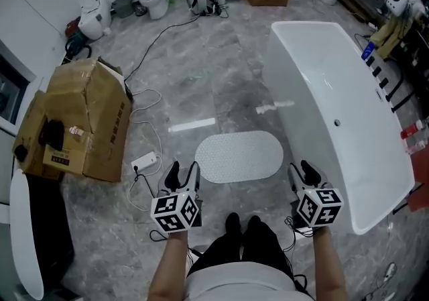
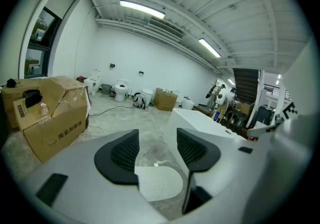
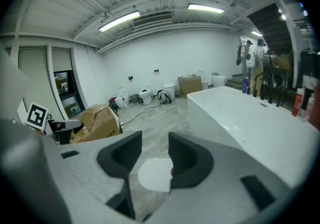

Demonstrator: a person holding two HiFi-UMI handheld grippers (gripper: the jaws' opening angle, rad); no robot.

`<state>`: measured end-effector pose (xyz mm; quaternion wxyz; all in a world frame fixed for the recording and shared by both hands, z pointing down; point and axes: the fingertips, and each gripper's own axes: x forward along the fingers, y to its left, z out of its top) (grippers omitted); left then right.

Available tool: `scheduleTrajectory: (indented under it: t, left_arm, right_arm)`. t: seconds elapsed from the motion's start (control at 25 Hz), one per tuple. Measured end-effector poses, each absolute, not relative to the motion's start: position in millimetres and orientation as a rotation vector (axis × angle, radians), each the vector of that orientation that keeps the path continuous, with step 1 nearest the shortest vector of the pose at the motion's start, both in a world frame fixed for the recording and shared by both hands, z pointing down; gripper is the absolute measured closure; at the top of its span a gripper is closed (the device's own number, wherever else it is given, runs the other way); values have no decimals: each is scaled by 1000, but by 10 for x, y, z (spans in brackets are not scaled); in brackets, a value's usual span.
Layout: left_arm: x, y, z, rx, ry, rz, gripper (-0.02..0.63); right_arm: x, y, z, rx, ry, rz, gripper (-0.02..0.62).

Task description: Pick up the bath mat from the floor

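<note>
Box, power strip far left, clear of path. Left hand-held gripper: jaws apart, empty, just beside mat's near-left edge, likely the nearer one. Mat flat on floor, ahead, between both grippers, long axis left-right. Right hand-held gripper: released, empty, near mat's right end. Tub crowds right side.

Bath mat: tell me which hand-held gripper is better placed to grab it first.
Left, slightly. The left hand-held gripper hovers open right beside the near edge of the bath mat. The right hand-held gripper, also open and empty, sits farther from the mat's edge, close to the bathtub.
</note>
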<state>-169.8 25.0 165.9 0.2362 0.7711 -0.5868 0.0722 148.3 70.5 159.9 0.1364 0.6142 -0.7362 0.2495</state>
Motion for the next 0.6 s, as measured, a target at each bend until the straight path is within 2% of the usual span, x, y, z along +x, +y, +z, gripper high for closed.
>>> scheduleTrajectory:
  t: [0.6]
  left_arm:
    - [-2172, -83, 2062, 1842, -1781, 223, 373]
  right_arm:
    - [884, -415, 2058, 1416, -2237, 812, 428]
